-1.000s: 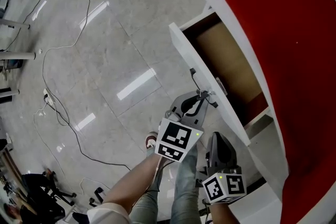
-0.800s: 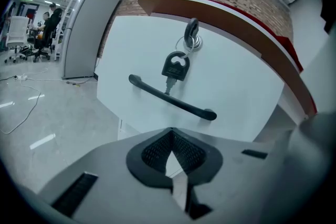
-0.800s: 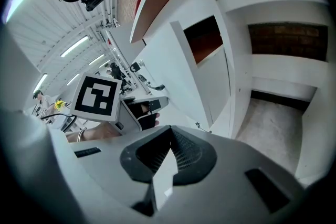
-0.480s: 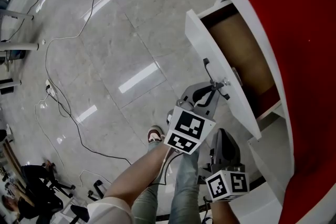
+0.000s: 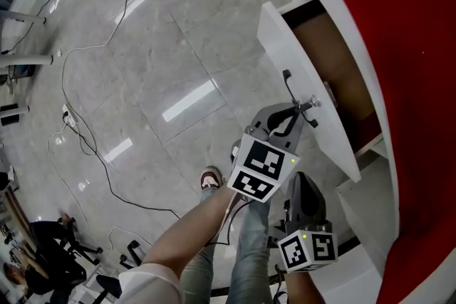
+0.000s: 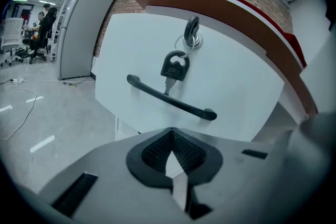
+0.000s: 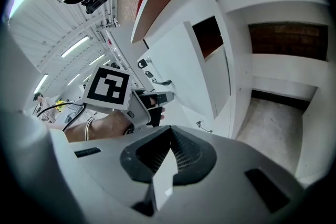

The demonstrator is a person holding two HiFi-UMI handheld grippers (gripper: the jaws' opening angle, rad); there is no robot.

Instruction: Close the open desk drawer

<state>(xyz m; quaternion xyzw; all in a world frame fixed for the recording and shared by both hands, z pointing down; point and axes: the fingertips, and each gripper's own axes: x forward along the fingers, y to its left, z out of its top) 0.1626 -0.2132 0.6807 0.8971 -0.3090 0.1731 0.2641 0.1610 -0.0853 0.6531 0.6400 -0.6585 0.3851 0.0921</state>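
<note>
- Desk drawer (image 5: 335,60) stands well out from under the red desk top (image 5: 406,82). Its brown inside is open to the head view, and its white drawer front (image 5: 292,60) faces the tiled floor (image 5: 142,82).
- On that front, the left gripper view shows a black bar handle (image 6: 170,98). Above it a key bunch (image 6: 176,66) hangs from the lock.
- Left gripper (image 5: 301,112) is at the front panel, close by the handle and the keys. Its jaws are pressed together with nothing between them (image 6: 170,147).
- From the left gripper view the panel seems a little ahead of the jaw tips, below the handle. I cannot tell whether they touch it.
- Right gripper (image 5: 299,187) hangs lower and nearer the person's legs, apart from the drawer. Its jaws are likewise closed on nothing (image 7: 168,160), and it has no part in the work.
- Step in hand, as I judge it, is the push: the closed left jaws serve as a blunt tip against the front, not as a clamp on the handle.
- Task is only part done, since much of the drawer's inside is exposed.
- Next move calls for a steady press on the flat of the front, straight along the drawer's run towards the desk.
- Contact should stay clear of the dangling keys, so they do not catch or bend in the lock.
- A loose cable (image 5: 71,132) lies on the floor well away and is no hindrance.
</note>
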